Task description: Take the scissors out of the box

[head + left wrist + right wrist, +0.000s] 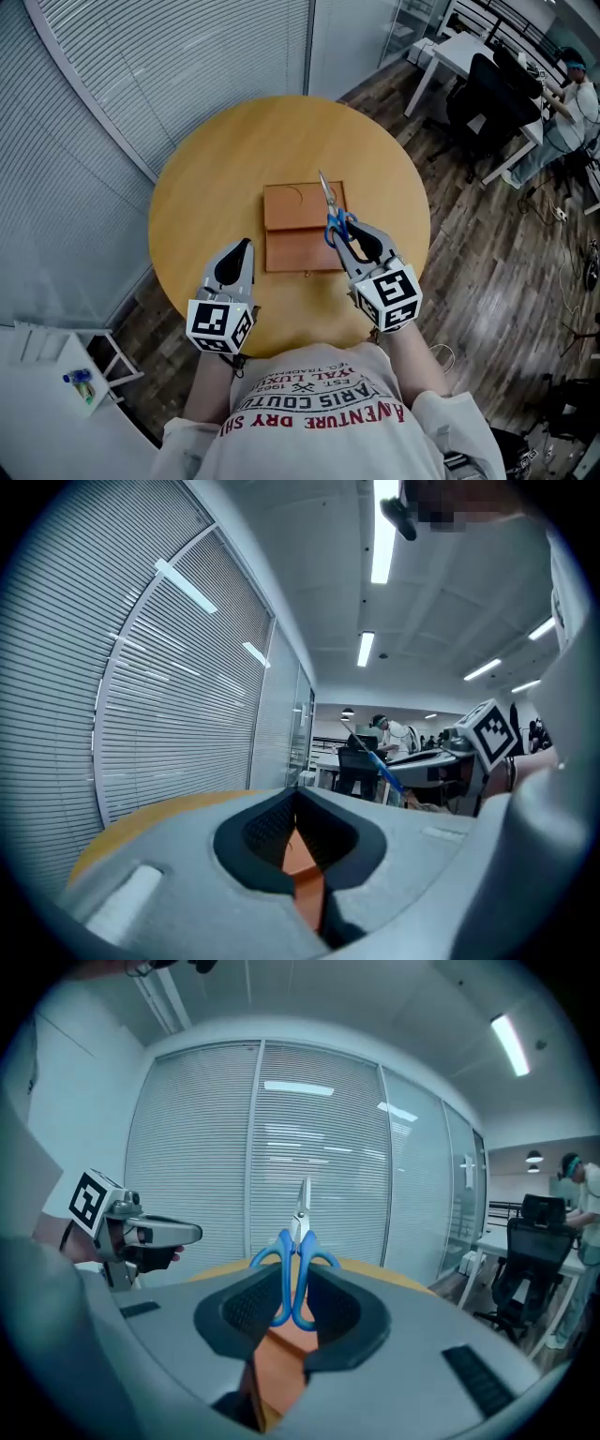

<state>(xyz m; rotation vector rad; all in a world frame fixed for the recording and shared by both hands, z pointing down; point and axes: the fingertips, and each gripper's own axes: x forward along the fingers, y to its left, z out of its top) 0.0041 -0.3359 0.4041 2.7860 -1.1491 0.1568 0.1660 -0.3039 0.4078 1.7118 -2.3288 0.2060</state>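
I am holding the scissors in the right gripper. Its jaws are clamping on the blue handle loops, and the pads are pressing on both sides of them. The closed blades are pointing up and away from me.

In the head view, the scissors are sitting in the right gripper, and the blades are showing over the right edge of the brown box. The right gripper view is showing the handles raised above the box, not resting in it.

The box is lying near the middle of the round wooden table. The upper panel is carrying a curved mark.

The left gripper is hanging over the near-left part of the table, just beside the box and not touching it. In the left gripper view, the left gripper is showing its jaw tips together, with nothing between them.
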